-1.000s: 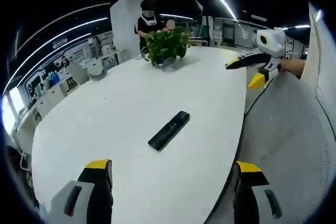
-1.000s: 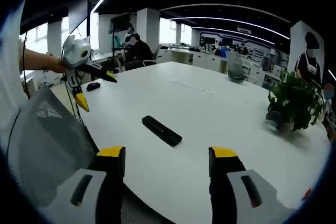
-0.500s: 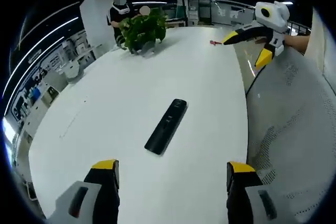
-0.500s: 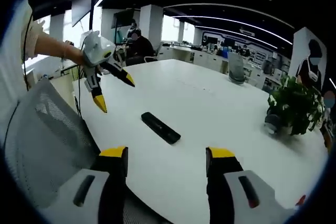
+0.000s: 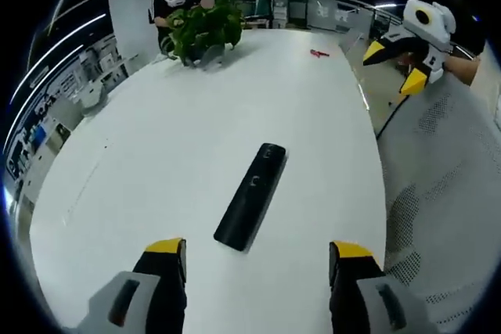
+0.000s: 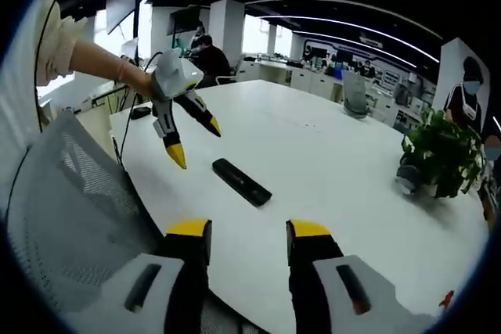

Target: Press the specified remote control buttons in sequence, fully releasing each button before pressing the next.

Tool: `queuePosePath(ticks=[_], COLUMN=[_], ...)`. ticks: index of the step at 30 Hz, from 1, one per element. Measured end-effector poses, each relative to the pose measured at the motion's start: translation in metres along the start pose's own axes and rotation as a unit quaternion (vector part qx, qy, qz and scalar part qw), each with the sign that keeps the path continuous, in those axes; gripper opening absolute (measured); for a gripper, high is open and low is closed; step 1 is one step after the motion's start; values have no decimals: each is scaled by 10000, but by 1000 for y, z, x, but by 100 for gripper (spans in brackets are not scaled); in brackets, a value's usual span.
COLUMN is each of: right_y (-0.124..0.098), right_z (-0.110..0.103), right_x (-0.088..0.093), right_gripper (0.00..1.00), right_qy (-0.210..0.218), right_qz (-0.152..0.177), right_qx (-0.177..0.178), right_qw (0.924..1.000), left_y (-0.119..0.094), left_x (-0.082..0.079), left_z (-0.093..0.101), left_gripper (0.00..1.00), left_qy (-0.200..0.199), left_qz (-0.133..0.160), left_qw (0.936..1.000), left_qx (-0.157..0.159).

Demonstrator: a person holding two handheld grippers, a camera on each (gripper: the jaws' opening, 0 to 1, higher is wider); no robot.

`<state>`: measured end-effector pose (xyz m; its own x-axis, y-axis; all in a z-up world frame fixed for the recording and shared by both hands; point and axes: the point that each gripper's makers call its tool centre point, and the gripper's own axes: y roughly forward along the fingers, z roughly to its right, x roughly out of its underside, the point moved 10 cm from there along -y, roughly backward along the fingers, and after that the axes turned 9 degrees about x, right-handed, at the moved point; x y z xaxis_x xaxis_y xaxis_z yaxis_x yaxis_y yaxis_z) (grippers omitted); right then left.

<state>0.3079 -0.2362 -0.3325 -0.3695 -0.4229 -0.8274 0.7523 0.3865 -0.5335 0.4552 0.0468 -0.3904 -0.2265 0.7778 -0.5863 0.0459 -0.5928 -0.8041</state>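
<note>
**Remote lies untouched between two spread hand-held grippers**

In the left gripper view, the black remote control [image 5: 251, 206] lies flat on the white tabletop [image 5: 156, 154], slanting from about 7 o'clock to 1 o'clock, just ahead of the left hand-held gripper [image 5: 256, 252]. That gripper's yellow-tipped jaws stand spread wide, one to each side of the remote's near end, with nothing between them. At 2 o'clock the right hand-held gripper [image 5: 395, 66] hangs beyond the tabletop's edge, over a grey mesh chair back [image 5: 446, 177], its jaws apart. A potted plant [image 5: 202, 29] sits at 11 o'clock on the far side, and a small red item [image 5: 318, 54] lies near 12 o'clock.

In the right gripper view, the remote control [image 6: 242, 181] lies ahead of the right hand-held gripper [image 6: 247, 233], whose jaws stand apart and hold nothing. The left hand-held gripper [image 6: 192, 140] hovers at 10 o'clock, just beside the remote, jaws spread. The potted plant [image 6: 442, 154] stands at 3 o'clock.
</note>
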Motion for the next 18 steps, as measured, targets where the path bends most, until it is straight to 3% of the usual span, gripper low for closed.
queuePosePath(ticks=[7, 18], right_y=[1, 2], right_z=[0, 1], right_x=[2, 3], right_gripper=[37, 34], right_qy=[-35, -35], right_qz=[-82, -175], right_qx=[-34, -18], right_qw=[10000, 9998], left_y=[18, 41], left_x=[-7, -11], left_z=[-7, -23], left_gripper=[72, 56], left_qy=[95, 27], left_qz=[-235, -472], left_qw=[9994, 9976], left_qx=[251, 507])
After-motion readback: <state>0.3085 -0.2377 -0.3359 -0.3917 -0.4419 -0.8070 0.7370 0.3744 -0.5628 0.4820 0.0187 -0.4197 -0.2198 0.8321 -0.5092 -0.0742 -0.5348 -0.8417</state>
